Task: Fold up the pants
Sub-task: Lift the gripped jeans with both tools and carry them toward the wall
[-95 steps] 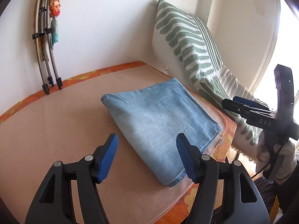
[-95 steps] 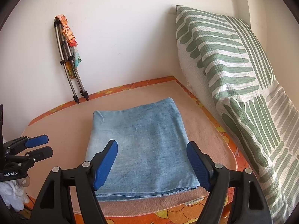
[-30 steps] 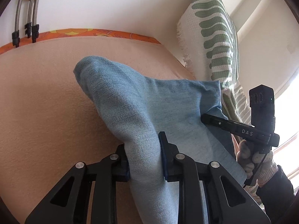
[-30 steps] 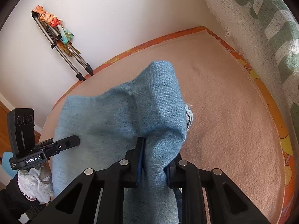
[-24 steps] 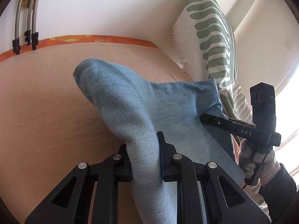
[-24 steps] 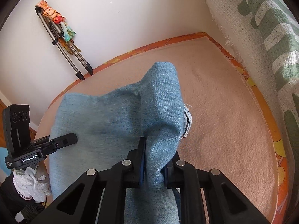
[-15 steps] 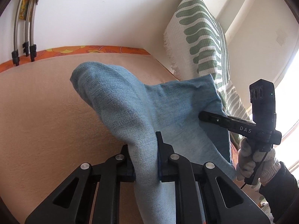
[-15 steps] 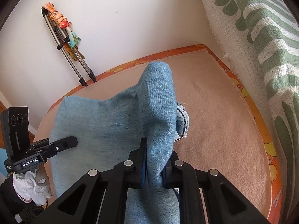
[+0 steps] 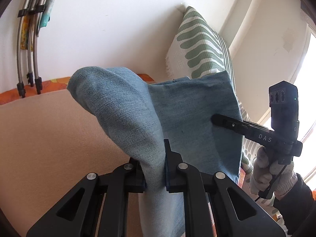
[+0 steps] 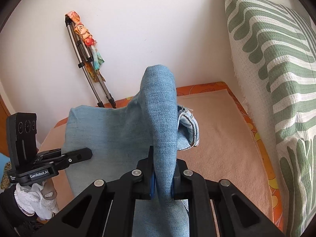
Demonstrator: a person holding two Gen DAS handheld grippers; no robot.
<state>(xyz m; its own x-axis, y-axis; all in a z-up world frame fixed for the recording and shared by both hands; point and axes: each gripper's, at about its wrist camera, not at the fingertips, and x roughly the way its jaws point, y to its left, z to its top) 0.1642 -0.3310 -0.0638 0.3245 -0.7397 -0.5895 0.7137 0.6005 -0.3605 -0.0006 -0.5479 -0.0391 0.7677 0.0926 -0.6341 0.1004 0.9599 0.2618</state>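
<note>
The folded light-blue denim pants (image 9: 177,118) hang in the air between my two grippers, above the peach blanket (image 9: 49,134). My left gripper (image 9: 155,169) is shut on one edge of the pants. My right gripper (image 10: 162,177) is shut on the other edge of the pants (image 10: 122,138). A hem end (image 10: 189,130) droops to the right in the right wrist view. Each gripper shows in the other's view: the right gripper (image 9: 215,118) and the left gripper (image 10: 86,155), both pinching the cloth.
A green-and-white patterned cushion (image 10: 276,79) leans at the right side of the bed. A folded metal tripod (image 10: 86,65) leans against the white wall at the back. The orange flowered sheet (image 10: 254,134) edges the blanket.
Both grippers closed on the folded pants that lay flat on the blanket and have lifted them up. Over the last second the pants rose higher and hang more upright.
</note>
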